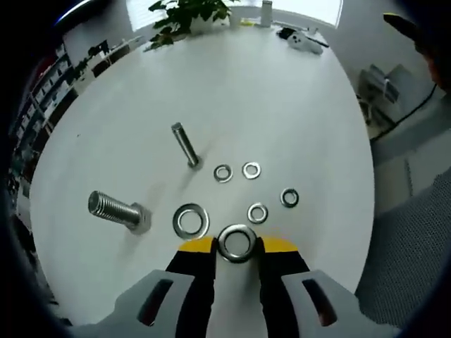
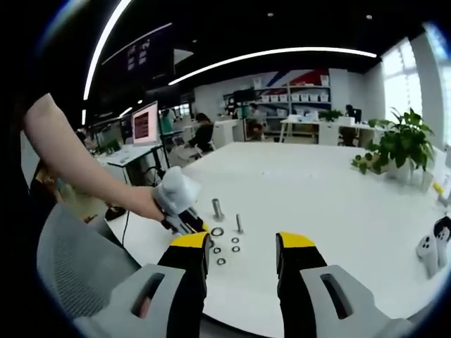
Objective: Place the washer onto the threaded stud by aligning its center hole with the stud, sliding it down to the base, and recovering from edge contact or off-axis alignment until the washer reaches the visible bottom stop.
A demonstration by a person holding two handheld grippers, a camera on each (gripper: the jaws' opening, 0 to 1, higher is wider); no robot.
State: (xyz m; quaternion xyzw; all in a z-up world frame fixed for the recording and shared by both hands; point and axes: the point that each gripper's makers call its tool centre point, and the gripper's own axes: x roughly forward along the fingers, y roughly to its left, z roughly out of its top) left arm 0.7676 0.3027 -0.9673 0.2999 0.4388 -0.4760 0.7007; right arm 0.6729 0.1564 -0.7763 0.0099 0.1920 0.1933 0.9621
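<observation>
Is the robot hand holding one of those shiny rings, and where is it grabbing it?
Yes. The left gripper pinches a large washer by its outer edge, one jaw on each side, hole facing up. The right gripper is open and holds nothing.

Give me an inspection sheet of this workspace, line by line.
Surface: white table, mostly bare.
Job's things: large washer between the left tool's jaws; thick stud and thin stud stand upright; second large washer and four small washers lie flat.
Clutter: white controller at the far edge.
Grippers: right tool open, holding nothing.
Cables: one beside the table.
Surroundings: potted plant, mesh chair, office desks.
</observation>
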